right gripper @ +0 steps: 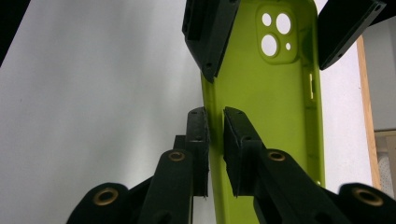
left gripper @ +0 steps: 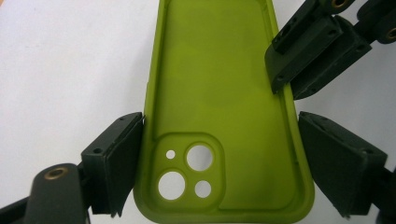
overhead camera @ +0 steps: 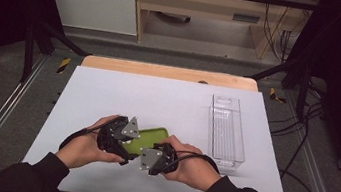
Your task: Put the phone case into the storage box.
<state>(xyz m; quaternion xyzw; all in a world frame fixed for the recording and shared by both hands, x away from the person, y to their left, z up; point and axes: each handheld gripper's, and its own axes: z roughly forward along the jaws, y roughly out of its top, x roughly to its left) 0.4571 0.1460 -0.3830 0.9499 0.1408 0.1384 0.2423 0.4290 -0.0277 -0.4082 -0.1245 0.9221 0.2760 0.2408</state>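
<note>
The lime-green phone case (left gripper: 224,93), inner face up with four camera holes, was clamped across its width by the left gripper (left gripper: 219,158) while the right gripper (right gripper: 215,140) pinched one side wall.

No legible text, label, brand, number or sign in any view. The green phone case (left gripper: 224,93) carries no print. The clear plastic box (overhead camera: 227,129) near the table's right edge bears no readable marking.

A wooden table (overhead camera: 169,71) carries a large white sheet (overhead camera: 157,104) that covers most of its top. On the sheet's right side stands a clear, long rectangular plastic box (overhead camera: 227,132), near the right edge.
</note>
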